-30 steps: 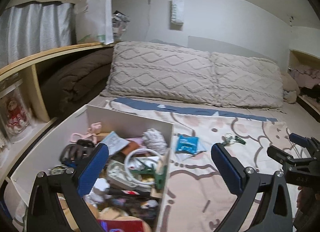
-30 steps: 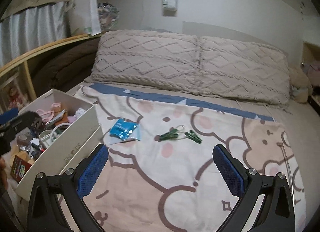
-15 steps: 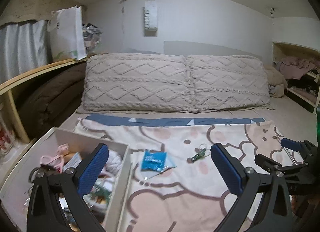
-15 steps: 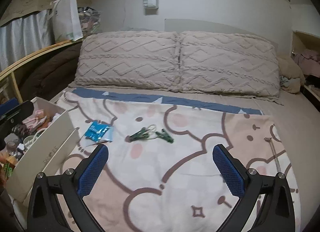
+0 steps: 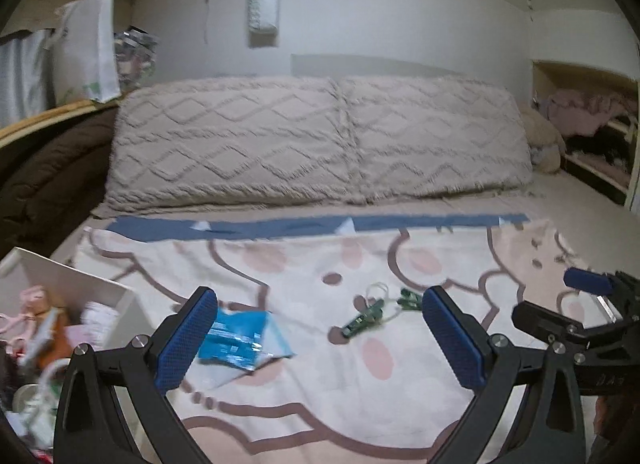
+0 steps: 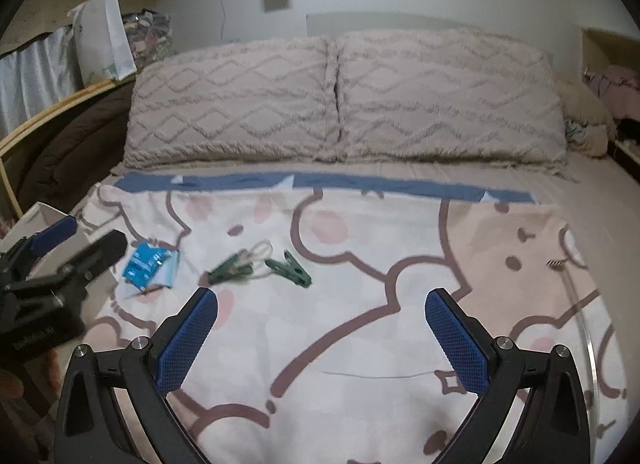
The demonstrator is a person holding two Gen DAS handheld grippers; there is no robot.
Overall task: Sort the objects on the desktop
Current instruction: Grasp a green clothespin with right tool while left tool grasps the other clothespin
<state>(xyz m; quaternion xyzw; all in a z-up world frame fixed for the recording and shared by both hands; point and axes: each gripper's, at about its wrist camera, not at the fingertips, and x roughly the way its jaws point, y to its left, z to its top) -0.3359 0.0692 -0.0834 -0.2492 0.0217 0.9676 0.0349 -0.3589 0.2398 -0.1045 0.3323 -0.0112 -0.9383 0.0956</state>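
Observation:
A blue packet [image 5: 236,338] [image 6: 150,266] lies on the cartoon-print bedspread, just past my left gripper's left finger. Green clothes pegs on a loop [image 5: 374,312] [image 6: 260,264] lie to its right. A white box [image 5: 64,304] full of small items sits at the left edge. My left gripper [image 5: 320,338] hovers open and empty above the spread, between packet and pegs. My right gripper [image 6: 322,338] is open and empty too, nearer than the pegs and right of them. A thin metal rod [image 6: 580,304] lies at the far right.
Two knitted beige pillows [image 6: 340,99] line the head of the bed. A brown quilt [image 5: 44,175] is piled at the left under a wooden shelf with a white bag [image 5: 86,55]. An open cubby with clothes [image 5: 588,119] is at the right.
My left gripper has swung right, away from above the box and over the bedspread toward the packet and pegs. The right gripper's view has shifted slightly right and closer.

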